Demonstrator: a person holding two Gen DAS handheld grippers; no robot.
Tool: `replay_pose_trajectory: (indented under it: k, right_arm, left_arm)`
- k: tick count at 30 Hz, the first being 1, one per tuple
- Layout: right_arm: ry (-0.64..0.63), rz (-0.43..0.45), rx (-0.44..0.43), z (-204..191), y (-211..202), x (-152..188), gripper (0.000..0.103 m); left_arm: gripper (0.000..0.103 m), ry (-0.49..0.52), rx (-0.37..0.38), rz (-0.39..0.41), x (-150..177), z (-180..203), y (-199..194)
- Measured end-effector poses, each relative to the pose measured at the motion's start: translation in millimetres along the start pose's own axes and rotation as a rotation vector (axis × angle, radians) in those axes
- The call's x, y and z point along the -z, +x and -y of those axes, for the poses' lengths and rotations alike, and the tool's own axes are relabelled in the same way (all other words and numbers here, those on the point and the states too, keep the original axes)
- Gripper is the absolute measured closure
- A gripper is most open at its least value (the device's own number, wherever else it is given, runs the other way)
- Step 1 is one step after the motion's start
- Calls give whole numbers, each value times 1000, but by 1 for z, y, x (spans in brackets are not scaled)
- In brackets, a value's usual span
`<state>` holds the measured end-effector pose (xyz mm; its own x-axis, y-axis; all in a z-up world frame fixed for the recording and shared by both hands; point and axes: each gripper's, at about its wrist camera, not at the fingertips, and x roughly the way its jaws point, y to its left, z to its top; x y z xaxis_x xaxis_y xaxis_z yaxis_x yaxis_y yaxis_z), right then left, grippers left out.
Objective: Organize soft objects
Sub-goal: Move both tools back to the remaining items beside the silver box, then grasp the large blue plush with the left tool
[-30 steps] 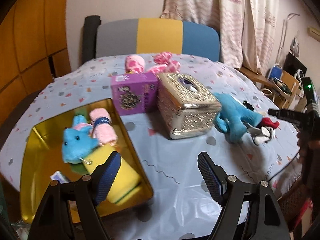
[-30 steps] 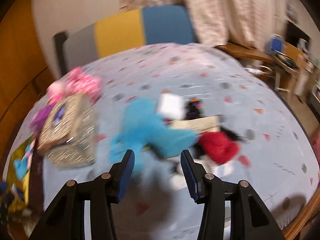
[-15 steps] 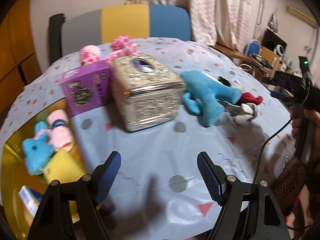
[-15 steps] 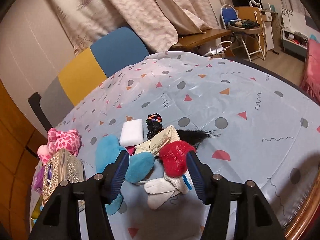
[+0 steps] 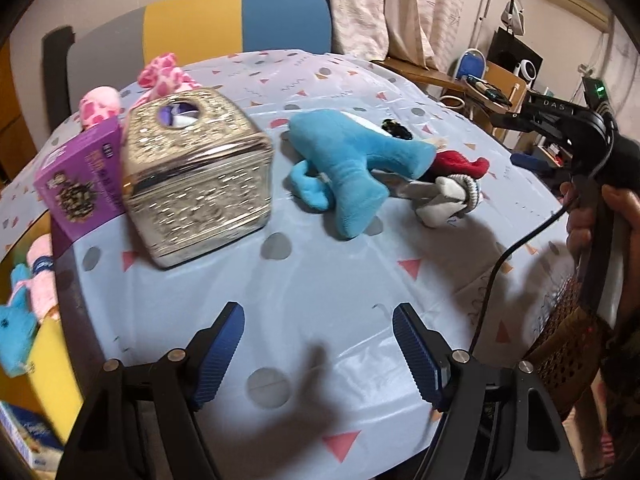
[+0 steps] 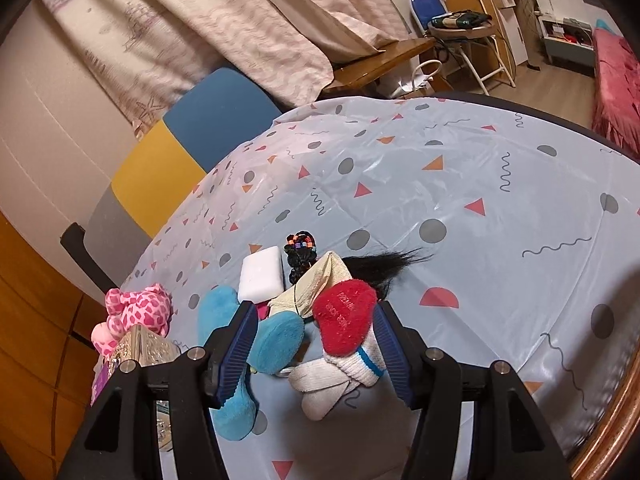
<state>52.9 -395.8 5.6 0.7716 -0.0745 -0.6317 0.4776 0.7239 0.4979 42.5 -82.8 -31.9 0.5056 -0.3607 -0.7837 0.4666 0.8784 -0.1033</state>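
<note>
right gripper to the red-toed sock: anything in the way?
Nothing visible blocks it. The right gripper is open with the sock framed between its fingers, pads not pressing. The blue plush and a beige cloth crowd the sock's left and far sides.

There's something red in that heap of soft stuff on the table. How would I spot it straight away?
Start at the silvery embossed box on the dotted tablecloth, then go past the big blue plush toy beside it. The red-toed sock lies against that toy, the only red thing there, with a white, blue-striped cuff.
</note>
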Motion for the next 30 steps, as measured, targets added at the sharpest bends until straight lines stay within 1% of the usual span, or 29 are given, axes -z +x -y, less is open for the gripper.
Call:
replay_pose_trajectory:
  k: [2, 4, 6, 7, 10, 14, 17, 18, 20, 21, 23, 25, 27, 28, 29, 30]
  right_arm:
    - [11, -3, 0, 2, 1, -1, 42]
    - [23, -10, -2, 4, 2, -1, 42]
    - [32, -14, -7, 5, 2, -1, 42]
    - [35, -15, -10, 6, 3, -1, 42]
    - [39, -19, -20, 6, 4, -1, 42]
    - [40, -24, -33, 6, 4, -1, 42]
    - [46, -27, -44, 7, 4, -1, 42]
    - [48, -28, -48, 7, 5, -1, 42]
    - [53, -33, -59, 8, 6, -2, 42]
    - [57, -35, -61, 8, 6, -2, 42]
    - [60, -40, -73, 9, 7, -2, 41]
    - [61, -44, -80, 9, 8, -2, 41]
    - [61, -49, -89, 9, 9, -2, 41]
    - [61, -48, -90, 9, 9, -2, 41]
    - [62, -46, -89, 9, 9, -2, 41]
    - [63, -45, -90, 9, 9, -2, 41]
  left_arm:
    - [37, 3, 16, -5, -8, 6, 6]
    - [41, 17, 31, -13, -17, 13, 13]
    - [43, 25, 56, -22, -26, 19, 20]
    - [46, 26, 64, -23, -32, 23, 24]
    - [47, 34, 86, -29, -48, 33, 35]
    - [47, 39, 78, -46, -72, 45, 55]
    - [45, 58, 46, -63, -92, 55, 76]
    - [42, 62, 32, -69, -97, 57, 82]
    - [30, 82, -13, -72, -107, 63, 96]
    - [27, 90, -41, -76, -111, 65, 103]
    - [26, 96, -97, -88, -117, 67, 119]
    - [26, 94, -118, -100, -121, 67, 133]
    - [26, 91, -134, -129, -123, 67, 149]
    - [29, 84, -134, -150, -123, 66, 160]
    - [42, 83, -144, -160, -122, 65, 166]
    - [50, 84, -156, -159, -121, 64, 169]
